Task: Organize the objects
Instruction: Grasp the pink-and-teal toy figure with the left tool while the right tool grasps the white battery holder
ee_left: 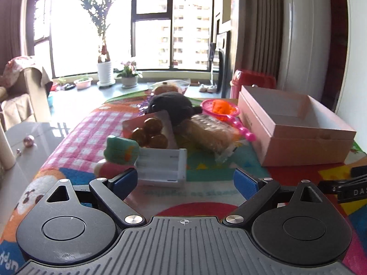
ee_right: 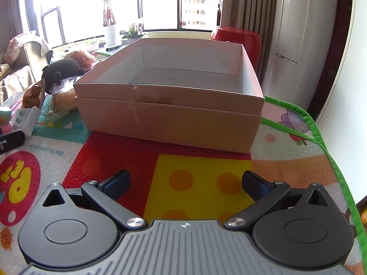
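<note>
Blown-out window [ee_left: 151, 23] backlight, fisheye-warped edges

Home living room, high-rise flat. Sofa [ee_left: 20, 91] at left, potted plants [ee_left: 105, 68] along big window [ee_left: 151, 23]. Towers outside; curtains [ee_left: 259, 27] at right.

Black plush toy [ee_left: 170, 105] partly hidden behind snack packs [ee_left: 206, 133]; possibly bear.

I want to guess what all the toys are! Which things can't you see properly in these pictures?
- Black plush toy, left wrist view: lower part hidden behind the tray of brown balls.
- Bagged item at the far end, left wrist view: blurred, partly behind the plush.
- Cardboard box, right wrist view: its near wall hides the front of its floor.
- Black object, right wrist view: cut off by the left edge.
</note>
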Tool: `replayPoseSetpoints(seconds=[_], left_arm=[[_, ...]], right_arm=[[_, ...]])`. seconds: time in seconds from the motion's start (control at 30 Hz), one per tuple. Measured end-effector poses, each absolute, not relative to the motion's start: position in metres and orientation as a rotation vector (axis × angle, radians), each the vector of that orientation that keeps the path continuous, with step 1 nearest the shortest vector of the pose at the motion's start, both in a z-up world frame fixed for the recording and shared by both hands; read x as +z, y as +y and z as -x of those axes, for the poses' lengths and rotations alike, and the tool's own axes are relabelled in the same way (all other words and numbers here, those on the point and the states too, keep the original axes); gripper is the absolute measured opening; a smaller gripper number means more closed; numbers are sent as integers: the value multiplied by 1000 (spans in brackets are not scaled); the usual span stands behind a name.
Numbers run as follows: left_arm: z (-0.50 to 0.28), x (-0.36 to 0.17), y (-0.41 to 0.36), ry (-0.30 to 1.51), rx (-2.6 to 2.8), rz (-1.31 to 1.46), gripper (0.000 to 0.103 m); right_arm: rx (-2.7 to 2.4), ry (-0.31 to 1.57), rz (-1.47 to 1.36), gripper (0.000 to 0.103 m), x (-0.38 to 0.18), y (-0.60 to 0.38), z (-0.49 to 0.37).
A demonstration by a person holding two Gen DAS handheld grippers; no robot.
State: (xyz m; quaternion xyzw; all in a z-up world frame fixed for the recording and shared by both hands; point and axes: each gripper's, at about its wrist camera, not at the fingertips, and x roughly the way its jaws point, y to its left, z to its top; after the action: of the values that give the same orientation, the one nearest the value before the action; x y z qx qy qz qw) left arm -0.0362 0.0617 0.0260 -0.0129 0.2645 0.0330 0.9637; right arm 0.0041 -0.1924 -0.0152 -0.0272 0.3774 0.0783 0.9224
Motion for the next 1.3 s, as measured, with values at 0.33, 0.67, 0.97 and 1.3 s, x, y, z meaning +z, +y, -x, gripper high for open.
replayPoseSetpoints(seconds=[0.33, 0.67, 0.97, 1.3], left_arm=[[76, 52, 98, 492, -66, 106, 94], [-7, 28, 174, 576, 219, 278, 84], [-1, 34, 204, 540, 91, 361, 50], [-56, 89, 201, 558, -75, 258, 50]], right_arm=[[168, 786, 76, 103, -16, -187, -7], [221, 785, 76, 103, -11, -182, -1], [632, 687, 143, 103, 11, -39, 21], [506, 806, 143, 93, -4, 58, -35]])
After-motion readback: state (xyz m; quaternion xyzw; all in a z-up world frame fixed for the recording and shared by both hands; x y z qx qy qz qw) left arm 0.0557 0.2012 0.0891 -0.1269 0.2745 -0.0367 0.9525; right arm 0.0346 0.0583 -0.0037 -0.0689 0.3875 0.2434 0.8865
